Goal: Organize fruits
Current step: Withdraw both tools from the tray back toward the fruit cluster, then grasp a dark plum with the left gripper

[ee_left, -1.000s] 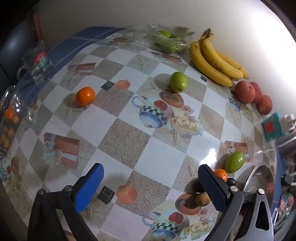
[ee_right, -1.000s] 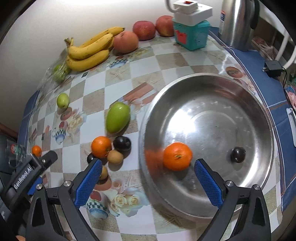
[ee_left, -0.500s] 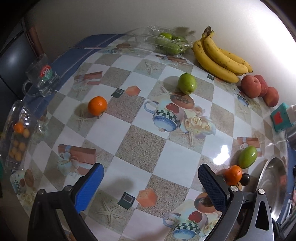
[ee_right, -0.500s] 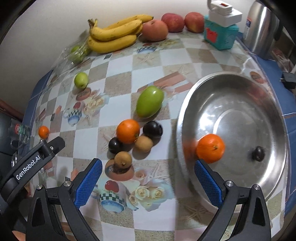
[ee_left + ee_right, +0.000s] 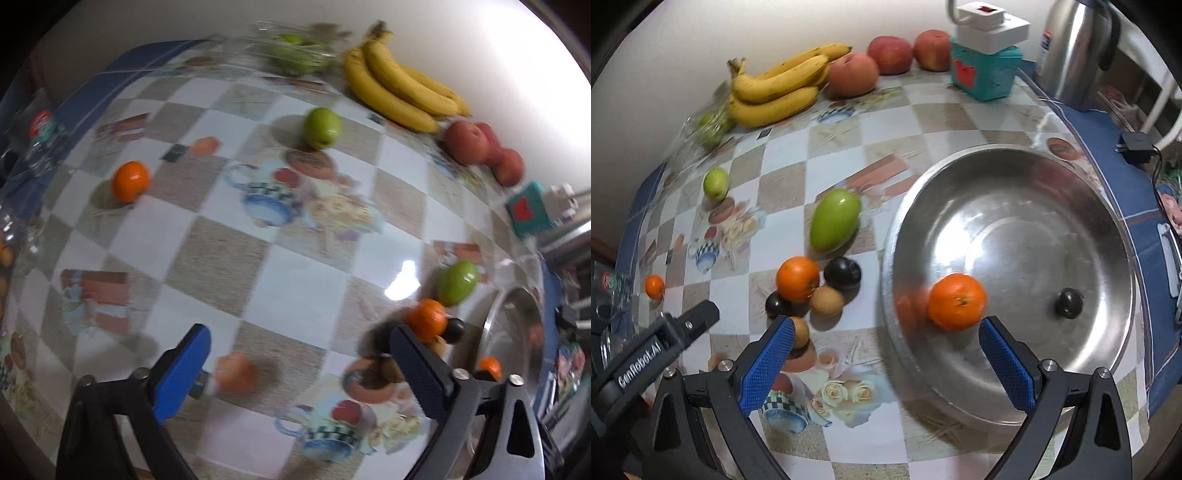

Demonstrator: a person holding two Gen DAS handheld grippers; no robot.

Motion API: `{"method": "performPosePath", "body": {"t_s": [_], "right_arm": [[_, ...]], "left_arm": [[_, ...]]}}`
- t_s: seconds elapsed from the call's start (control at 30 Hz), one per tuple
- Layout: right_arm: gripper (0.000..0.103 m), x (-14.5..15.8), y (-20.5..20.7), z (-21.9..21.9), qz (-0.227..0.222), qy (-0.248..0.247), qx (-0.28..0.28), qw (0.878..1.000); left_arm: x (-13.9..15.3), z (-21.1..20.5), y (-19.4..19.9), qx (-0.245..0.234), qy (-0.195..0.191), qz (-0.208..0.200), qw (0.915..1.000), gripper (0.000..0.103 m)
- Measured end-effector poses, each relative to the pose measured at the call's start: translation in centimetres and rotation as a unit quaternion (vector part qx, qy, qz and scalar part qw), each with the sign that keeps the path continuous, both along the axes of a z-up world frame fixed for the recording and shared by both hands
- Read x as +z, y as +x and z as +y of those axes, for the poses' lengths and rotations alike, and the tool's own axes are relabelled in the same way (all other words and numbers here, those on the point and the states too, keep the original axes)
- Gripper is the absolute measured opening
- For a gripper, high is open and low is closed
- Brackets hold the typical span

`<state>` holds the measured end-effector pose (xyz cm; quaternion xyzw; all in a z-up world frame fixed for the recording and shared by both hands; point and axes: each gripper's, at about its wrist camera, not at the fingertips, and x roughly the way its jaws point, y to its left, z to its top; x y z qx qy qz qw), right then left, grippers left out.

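Right wrist view first: the right gripper [image 5: 886, 363] is hovering with its blue pebbled pads spread wide and nothing between them, straddling the near rim of the steel bowl [image 5: 1100, 206]. Just beyond, at about one o'clock, an orange [image 5: 957, 301] is sitting on the bowl's sloping polished wall, with a small dark plum [image 5: 1069, 303] lying apart from it toward three o'clock. I'd guess the bowl is the collecting spot, which is why those two are in it.

At eleven o'clock, outside the rim, a tight cluster is waiting on the glossy checked tablecloth [image 5: 886, 122]: a second orange [image 5: 797, 278], a black plum [image 5: 842, 272], a smaller dark fruit [image 5: 777, 305] and a brown russet-skinned fruit [image 5: 827, 301], all touching or nearly so. The smooth oval green mango [image 5: 834, 218] is lying just behind them.

Farther off, at twelve, the bananas [image 5: 779, 88] and matte red apples [image 5: 886, 55] are lining the wall, seemingly still unsorted.

Left wrist view: the left gripper [image 5: 295, 373] is also gaping wide and empty, low over the cloth. A lone orange [image 5: 130, 181] is sitting well apart at ten o'clock, a round green apple [image 5: 321, 127] at twelve. Round, slick fruit like these will likely roll if nudged.
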<state>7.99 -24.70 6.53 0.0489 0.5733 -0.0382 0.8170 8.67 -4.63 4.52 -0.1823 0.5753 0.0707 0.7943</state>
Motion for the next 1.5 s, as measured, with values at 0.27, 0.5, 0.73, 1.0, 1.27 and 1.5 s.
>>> {"method": "performPosePath", "body": {"t_s": [0.27,0.5,0.73,1.0,1.27,1.5], "right_arm": [[0.100,0.3,0.0,-1.3,-0.004,0.004,-0.022,1.000],[0.100,0.3,-0.1,-1.6,-0.003,0.005,-0.029,1.000],[0.100,0.4,-0.2,-2.1,-0.003,0.010,-0.038,0.999],[0.100,0.3,-0.2,-2.0,0.001,0.012,-0.036,0.999],[0.100,0.1,-0.2,-2.1,0.005,0.011,-0.037,0.999],[0.100,0.0,-0.2,-2.1,0.008,0.011,-0.033,0.999]], "left_arm": [[-0.5,-2.1,1.1,-0.038,-0.062,-0.005,0.9974,0.062],[-0.8,-3.8,2.1,-0.076,-0.068,-0.004,0.9948,0.045],[-2.1,-4.3,2.7,-0.081,-0.093,0.007,0.9923,0.042],[-2.4,-4.1,2.8,-0.075,-0.091,0.011,0.9930,0.042],[-2.3,-3.2,2.5,-0.059,-0.082,0.015,0.9948,0.042],[-1.7,-1.4,2.1,-0.025,-0.038,0.015,0.9989,0.042]]}}
